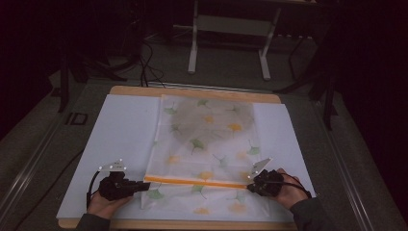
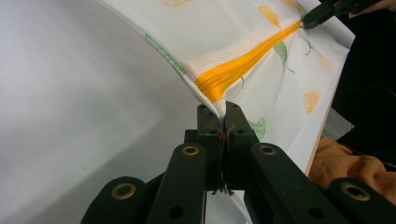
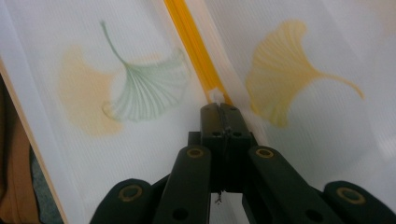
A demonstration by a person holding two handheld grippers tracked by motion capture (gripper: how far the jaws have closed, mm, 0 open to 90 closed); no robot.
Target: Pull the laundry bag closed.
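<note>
No brand, label or readable writing on anything in view; the only marking is a printed pattern of green and yellow ginkgo leaves. The piece in hand is a translucent white mesh zipper bag, lying flat on a white sheet that covers a wooden table. The bag sits in the middle of the sheet, its long side running away from the person, with an orange zipper crossing it near the near end. Contents: a greyish rounded shape shows through the mesh in the far half of the bag, possibly a folded cloth or garment, though the dim high view is too murky to say what it is. The near part of the bag looks flat. Left gripper sits at the left end of the zipper, jaws clenched on the bag's corner fabric right where the orange band ends; the left gripper view shows the mesh pulled up into a ridge from that pinch. Right gripper sits at the right end of the zipper, jaws pressed together at the end of the orange track, nipping what appears to be a small white tab or the zipper end itself. In the high view both grippers rest low at the bag's near edge, well apart, one at either end of the zipper line, hands behind them.
</note>
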